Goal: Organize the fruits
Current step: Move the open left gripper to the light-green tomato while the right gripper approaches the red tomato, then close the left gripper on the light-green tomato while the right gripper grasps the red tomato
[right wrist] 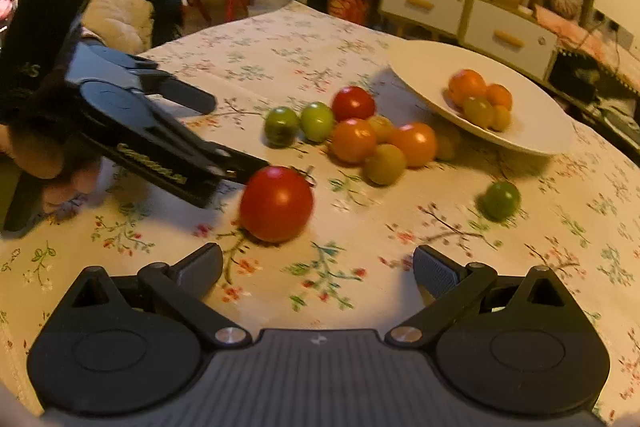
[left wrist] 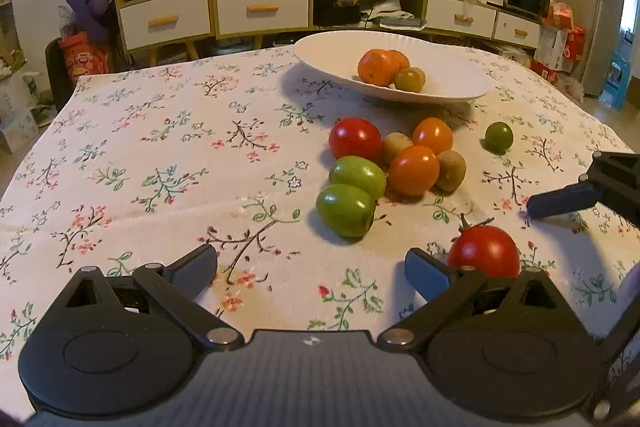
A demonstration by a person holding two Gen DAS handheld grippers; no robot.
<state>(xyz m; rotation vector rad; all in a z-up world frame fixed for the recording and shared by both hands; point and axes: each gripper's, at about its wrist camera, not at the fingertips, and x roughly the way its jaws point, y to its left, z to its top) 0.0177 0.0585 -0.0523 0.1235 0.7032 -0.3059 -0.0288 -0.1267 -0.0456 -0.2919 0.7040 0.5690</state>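
Note:
A white plate (left wrist: 452,89) holds two oranges (left wrist: 378,67) and small yellow-green fruits (left wrist: 409,79). In front of it lies a cluster: a red tomato (left wrist: 355,139), two green fruits (left wrist: 346,209), two orange fruits (left wrist: 413,170) and brownish fruits (left wrist: 451,170). A small green fruit (left wrist: 499,137) lies apart. A red tomato with a stem (left wrist: 484,251) sits beside my left gripper's right finger. My left gripper (left wrist: 311,269) is open and empty. My right gripper (right wrist: 318,269) is open and empty, just behind that tomato (right wrist: 277,203). The plate (right wrist: 520,139) also shows in the right wrist view.
A floral tablecloth (left wrist: 160,167) covers the table. In the left wrist view the right gripper (left wrist: 568,201) shows at the right edge. In the right wrist view the left gripper (right wrist: 160,131) shows at left. Cabinets (left wrist: 260,7) stand behind the table.

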